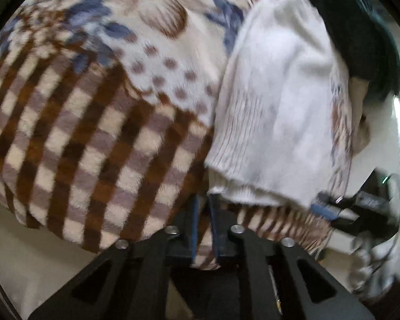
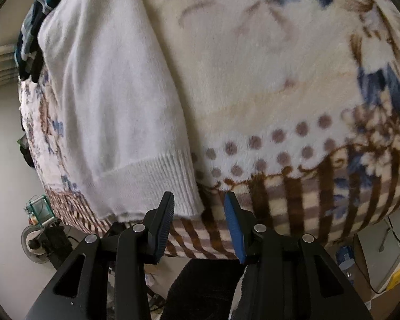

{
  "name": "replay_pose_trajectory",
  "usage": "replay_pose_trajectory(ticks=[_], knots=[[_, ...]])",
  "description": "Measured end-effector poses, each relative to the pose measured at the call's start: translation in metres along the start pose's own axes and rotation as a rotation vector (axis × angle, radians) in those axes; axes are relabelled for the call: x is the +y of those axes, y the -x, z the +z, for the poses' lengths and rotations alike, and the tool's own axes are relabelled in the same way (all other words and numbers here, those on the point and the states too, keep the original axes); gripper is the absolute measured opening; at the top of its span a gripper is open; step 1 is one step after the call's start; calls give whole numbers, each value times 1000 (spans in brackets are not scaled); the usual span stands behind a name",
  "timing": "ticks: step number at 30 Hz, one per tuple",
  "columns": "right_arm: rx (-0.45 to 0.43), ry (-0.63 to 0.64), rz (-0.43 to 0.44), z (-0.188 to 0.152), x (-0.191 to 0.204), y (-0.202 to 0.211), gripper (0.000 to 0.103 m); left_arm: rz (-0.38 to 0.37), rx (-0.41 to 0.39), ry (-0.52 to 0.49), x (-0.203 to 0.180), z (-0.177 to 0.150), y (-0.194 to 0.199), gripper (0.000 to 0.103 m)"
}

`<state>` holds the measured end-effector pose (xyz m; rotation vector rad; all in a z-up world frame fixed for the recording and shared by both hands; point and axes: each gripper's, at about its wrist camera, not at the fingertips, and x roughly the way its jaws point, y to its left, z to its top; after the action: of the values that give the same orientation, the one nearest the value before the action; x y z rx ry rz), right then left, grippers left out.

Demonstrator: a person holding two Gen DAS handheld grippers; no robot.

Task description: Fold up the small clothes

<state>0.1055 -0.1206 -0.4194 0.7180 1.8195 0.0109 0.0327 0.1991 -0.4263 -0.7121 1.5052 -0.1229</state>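
The white sweater (image 2: pixel 112 106) lies on the patterned blanket (image 2: pixel 266 80); the right gripper (image 2: pixel 200 213) is wide open, right at its ribbed hem; the left gripper (image 1: pixel 205 229) is nearly closed, pinching blanket edge; I think right should grab the hem corner squarely.

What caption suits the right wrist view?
Open right hand-held gripper poised at the ribbed hem of a white knit sweater lying on a patterned fleece blanket.
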Motion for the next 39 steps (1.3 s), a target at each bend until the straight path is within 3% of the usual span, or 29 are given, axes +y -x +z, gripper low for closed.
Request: replay_pose_trajectory(ticks=[1, 3, 7, 9, 10, 11, 17, 19, 20, 21, 22, 27, 28, 31, 32, 39], knots=[[3, -5, 7, -1, 0, -3, 42, -25, -17, 25, 1, 3, 4, 31], [0, 1, 28, -3, 3, -7, 42, -53, -67, 60, 1, 10, 12, 39], [13, 41, 51, -3, 13, -22, 42, -33, -117, 84, -13, 22, 13, 39], [-8, 78, 15, -5, 21, -25, 39, -52, -123, 97, -15, 24, 12, 39], [-37, 105, -29, -8, 25, -24, 19, -56, -122, 98, -18, 25, 12, 39], [-48, 141, -91, -11, 30, -25, 9, -62, -110, 95, -13, 24, 14, 39], [-83, 152, -212, -16, 25, -18, 0, -48, -32, 48, -9, 25, 7, 41], [-70, 125, -181, -13, 16, -17, 0, -16, -67, -11, -20, 24, 4, 36], [-63, 116, -162, -12, 14, -17, 0, -5, -84, -35, -24, 23, 4, 26], [-48, 110, -144, -10, 12, -17, 0, 16, -88, -55, -27, 21, 3, 8], [-37, 94, -131, -8, 9, -16, 0, 25, -94, -70, -30, 19, 3, 8], [2, 28, -54, 1, -2, -8, 7, -22, -112, -37, -31, 7, 16, 8], [3, 30, -36, 3, 0, -8, 14, -35, -116, -24, -29, 6, 22, 8], [2, 39, -19, 7, 8, -8, 49, -59, -114, 6, -25, 6, 27, 8], [0, 39, -12, 7, 10, -9, 52, -61, -104, 17, -22, 6, 26, 8], [49, 51, 28, 16, 24, -50, 50, -39, -93, 54, -10, 11, 17, 8]])
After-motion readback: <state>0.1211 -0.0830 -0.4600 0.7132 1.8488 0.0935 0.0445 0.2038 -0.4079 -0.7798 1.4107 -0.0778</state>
